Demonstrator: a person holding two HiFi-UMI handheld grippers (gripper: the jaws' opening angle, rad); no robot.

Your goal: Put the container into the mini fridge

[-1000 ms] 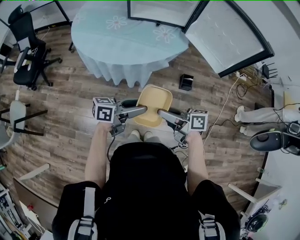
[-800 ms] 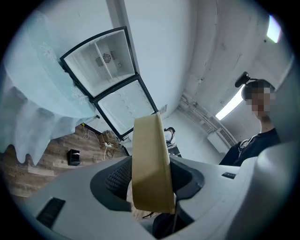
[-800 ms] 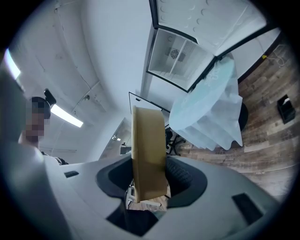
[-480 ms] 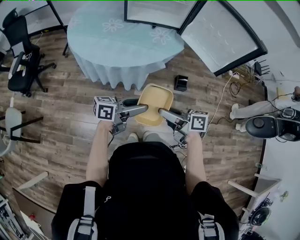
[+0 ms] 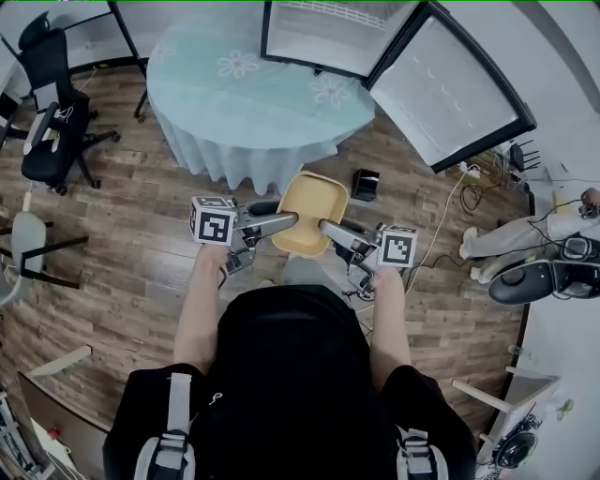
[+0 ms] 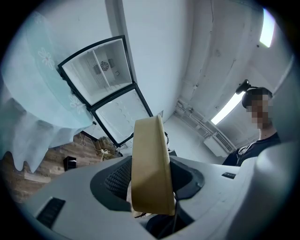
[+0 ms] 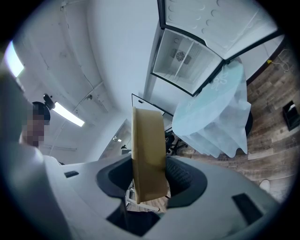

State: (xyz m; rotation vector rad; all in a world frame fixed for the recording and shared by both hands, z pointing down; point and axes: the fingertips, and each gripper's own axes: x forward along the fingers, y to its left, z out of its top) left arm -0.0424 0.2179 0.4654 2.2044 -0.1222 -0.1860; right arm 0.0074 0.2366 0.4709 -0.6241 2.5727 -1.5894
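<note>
1. left gripper [image 5: 284,222]: its jaws are clamped on the left rim of the container [image 5: 311,212]. in the left gripper view the tan wall stands edge-on between the two ribbed pads, so the jaws are parted only by the thickness of that wall.
2. right gripper [image 5: 330,228]: same deal on the other side. the jaws are pinched onto the right rim, and the container's edge runs straight up between the pads.
3. the container is a tan, rounded-rectangle tub, open side up. it's held in the air between the two grippers, just in front of the person's body and over the wood floor [image 5: 122,244].
4. the marker cubes [image 5: 213,218] sit at the back of each gripper, right by the person's hands.
5. just past the tub is a round table [image 5: 253,94] with a pale blue flowered cloth.
6. the mini fridge [image 5: 328,28] is at the table's far side. its door [image 5: 450,84] is swung wide open to the right and the inside looks white.
7. there's a small black box [image 5: 366,185] on the floor near the table's edge, and a black office chair [image 5: 52,103] well off to the left.
</note>
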